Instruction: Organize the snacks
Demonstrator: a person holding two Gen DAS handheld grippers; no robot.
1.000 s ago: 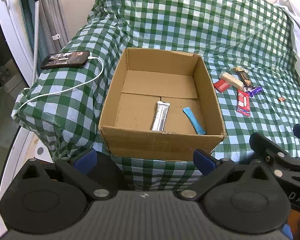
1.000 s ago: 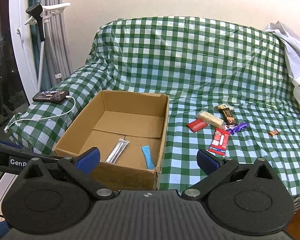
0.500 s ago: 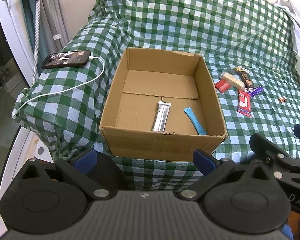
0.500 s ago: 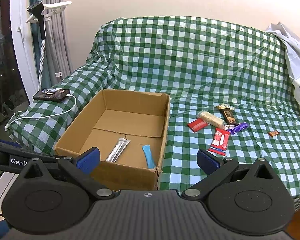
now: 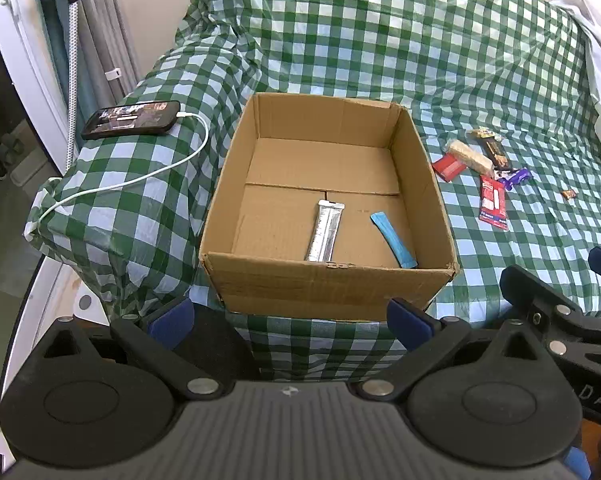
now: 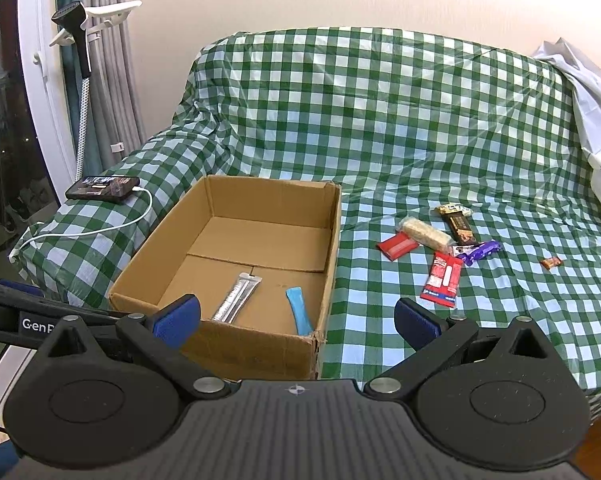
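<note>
- Left gripper (image 5: 288, 314): jaws spread wide, holding nothing, just short of the cardboard box (image 5: 332, 284)
- Right gripper (image 6: 296, 316): jaws also apart and empty
- In the box, ahead of both: silver bar (image 5: 325, 231) and blue stick (image 5: 393, 234), apart
- Ahead-right of the right gripper, loose snacks on the checked cover (image 6: 380, 120): red wafer pack (image 6: 441, 279), red packet (image 6: 396, 245), pale bar (image 6: 425, 233), dark bar (image 6: 458, 224), purple wrapper (image 6: 478, 251), small candy (image 6: 551, 263)

Your left gripper (image 5: 288, 316) sits at six o'clock in its own view, jaws spread wide and holding nothing. Your right gripper (image 6: 296, 318) matches it, wide apart, with the left's arm at nine o'clock.
</note>
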